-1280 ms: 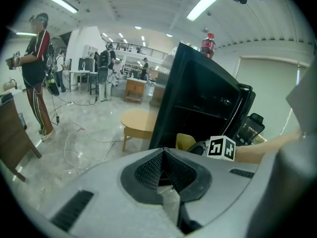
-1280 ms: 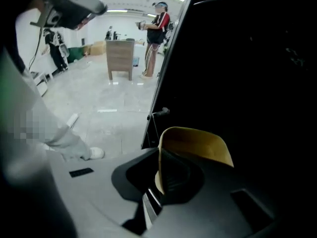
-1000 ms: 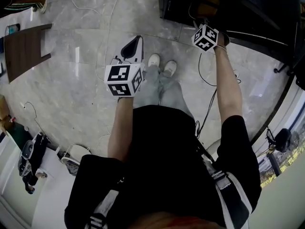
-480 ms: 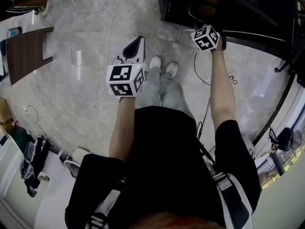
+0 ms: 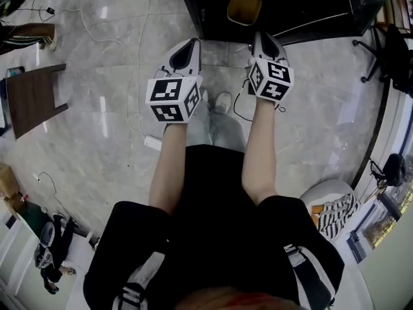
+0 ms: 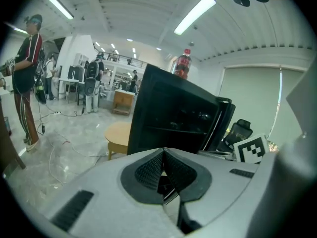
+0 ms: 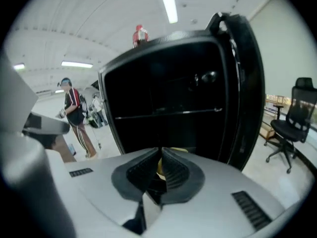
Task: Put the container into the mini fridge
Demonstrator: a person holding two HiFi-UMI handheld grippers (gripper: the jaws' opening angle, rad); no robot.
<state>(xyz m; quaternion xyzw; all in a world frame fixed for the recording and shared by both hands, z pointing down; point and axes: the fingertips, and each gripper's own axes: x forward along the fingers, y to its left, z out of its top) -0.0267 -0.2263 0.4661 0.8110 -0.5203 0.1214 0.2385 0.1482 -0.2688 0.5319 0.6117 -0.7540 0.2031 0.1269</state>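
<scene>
The black mini fridge (image 5: 271,8) stands open at the top of the head view, with the yellow container (image 5: 244,5) inside on its floor. My left gripper (image 5: 191,44) is shut and holds nothing, over the marble floor just left of the fridge's front. My right gripper (image 5: 260,39) is also shut and empty, pointing at the opening and short of the container. In the right gripper view the fridge interior (image 7: 168,88) fills the frame, and a sliver of the yellow container (image 7: 161,169) shows behind the closed jaws (image 7: 161,151). The left gripper view shows the fridge (image 6: 173,115) beyond its jaws (image 6: 163,151).
The fridge door (image 7: 243,83) hangs open on the right. A red-capped bottle (image 6: 182,63) stands on top. Cables (image 5: 139,57) and a power strip (image 5: 153,143) lie on the floor. A wooden stool (image 5: 32,95) sits left, office chairs (image 5: 387,37) right, a round table (image 6: 119,132) beyond.
My right gripper has drawn back out of the fridge and now sits level with the left one. The yellow container stayed inside. The head view has tipped forward.
</scene>
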